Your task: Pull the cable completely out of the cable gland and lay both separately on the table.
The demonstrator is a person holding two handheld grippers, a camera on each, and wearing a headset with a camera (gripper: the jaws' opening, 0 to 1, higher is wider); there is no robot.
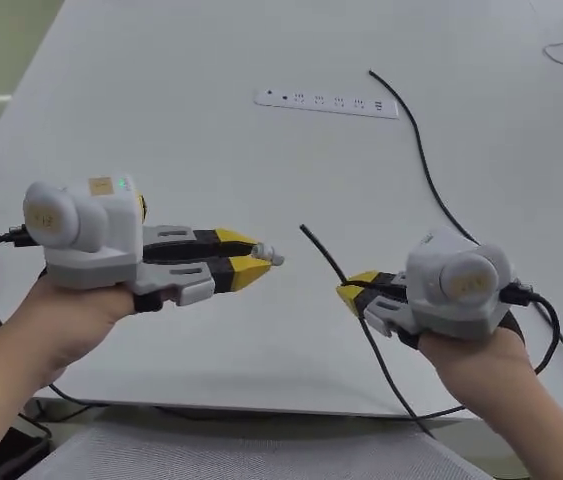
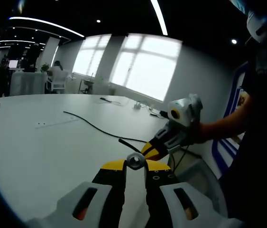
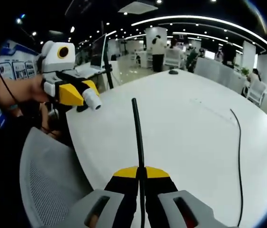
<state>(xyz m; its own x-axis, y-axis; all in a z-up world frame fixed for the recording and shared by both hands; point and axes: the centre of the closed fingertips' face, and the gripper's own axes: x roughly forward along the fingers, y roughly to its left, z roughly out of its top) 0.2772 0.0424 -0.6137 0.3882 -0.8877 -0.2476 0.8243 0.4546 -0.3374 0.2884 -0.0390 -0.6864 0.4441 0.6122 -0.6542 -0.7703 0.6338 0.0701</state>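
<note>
Head view: your left gripper [image 1: 253, 262] is clamping the grey cable gland [image 1: 272, 257]; your right gripper [image 1: 349, 290] is pinching the black cable [image 1: 317, 248], its free end apart from the gland, both hovering above the white table [image 1: 191, 150].

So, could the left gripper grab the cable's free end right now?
Probably not: the left gripper is shut on the cable gland, so its jaws are full. The gap between looks open; the cable juts from the right gripper.
</note>
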